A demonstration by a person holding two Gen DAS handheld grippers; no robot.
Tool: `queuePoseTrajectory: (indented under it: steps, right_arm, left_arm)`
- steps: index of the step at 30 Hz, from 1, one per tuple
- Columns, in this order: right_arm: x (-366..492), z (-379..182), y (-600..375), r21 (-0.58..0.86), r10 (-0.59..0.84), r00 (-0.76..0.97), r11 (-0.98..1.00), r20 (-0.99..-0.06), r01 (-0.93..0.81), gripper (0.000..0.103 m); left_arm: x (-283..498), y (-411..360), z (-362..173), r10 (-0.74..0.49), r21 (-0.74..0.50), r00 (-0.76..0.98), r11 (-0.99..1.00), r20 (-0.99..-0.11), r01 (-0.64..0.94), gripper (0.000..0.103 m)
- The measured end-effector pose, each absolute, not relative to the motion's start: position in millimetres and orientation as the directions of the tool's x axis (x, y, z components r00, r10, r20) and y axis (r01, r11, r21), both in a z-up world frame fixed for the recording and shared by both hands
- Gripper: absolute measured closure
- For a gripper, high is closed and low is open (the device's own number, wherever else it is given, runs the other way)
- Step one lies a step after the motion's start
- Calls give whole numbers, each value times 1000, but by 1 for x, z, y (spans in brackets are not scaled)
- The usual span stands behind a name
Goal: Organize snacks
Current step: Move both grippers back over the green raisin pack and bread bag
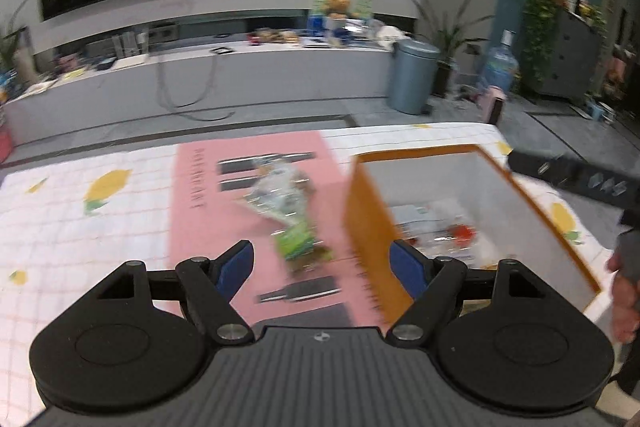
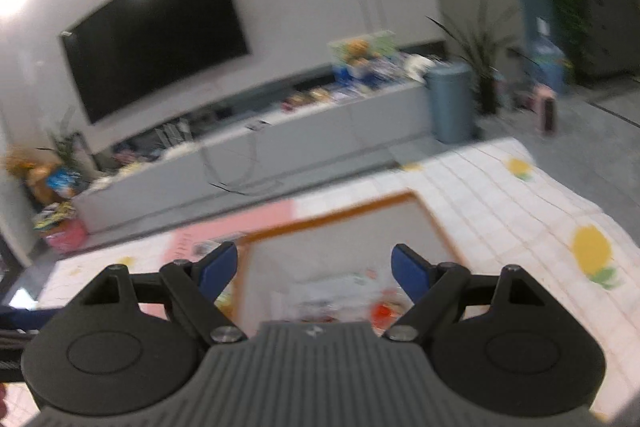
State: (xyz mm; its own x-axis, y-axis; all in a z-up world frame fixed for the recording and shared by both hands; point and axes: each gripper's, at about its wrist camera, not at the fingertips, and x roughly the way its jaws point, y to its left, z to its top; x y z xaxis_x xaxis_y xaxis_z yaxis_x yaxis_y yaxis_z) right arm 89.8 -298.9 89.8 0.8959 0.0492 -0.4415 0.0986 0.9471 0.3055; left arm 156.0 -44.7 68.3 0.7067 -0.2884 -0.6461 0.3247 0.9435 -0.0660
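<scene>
A clear snack bag [image 1: 290, 211] with a green label lies on a pink sheet [image 1: 208, 211] on the table. An orange box [image 1: 364, 223] with a white inside stands to its right and holds several snack packets [image 1: 444, 231]. My left gripper [image 1: 322, 263] is open and empty, hovering just in front of the bag, with its right finger by the box's near corner. My right gripper [image 2: 314, 265] is open and empty above the orange box [image 2: 340, 217], with packets [image 2: 348, 295] below it. The views are blurred.
The table wears a white checked cloth with lemon prints [image 1: 106, 187]. The right hand and its gripper body [image 1: 580, 179] show at the right edge of the left wrist view. Beyond the table are a TV bench [image 1: 240, 67], a grey bin [image 1: 412, 75] and plants.
</scene>
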Motion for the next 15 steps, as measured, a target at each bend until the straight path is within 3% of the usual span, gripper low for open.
queuePoseTrajectory:
  steps: [6,11,15]
  right_arm:
    - [96,87,-230,253,173,922,964,-346,-86,21]
    - [106,67,-177,205,170,919,974,-357,-100,21]
    - [113,36,-134,156,106,920,986,-378,-50,21]
  left_arm:
    - [168,11,39,-226,-117,705,973,-673,200,12]
    - [172,55,14,-221,-175,716,975,-662,140,12]
    - [188,73,1,-162,-109,720,987,-675,120,12]
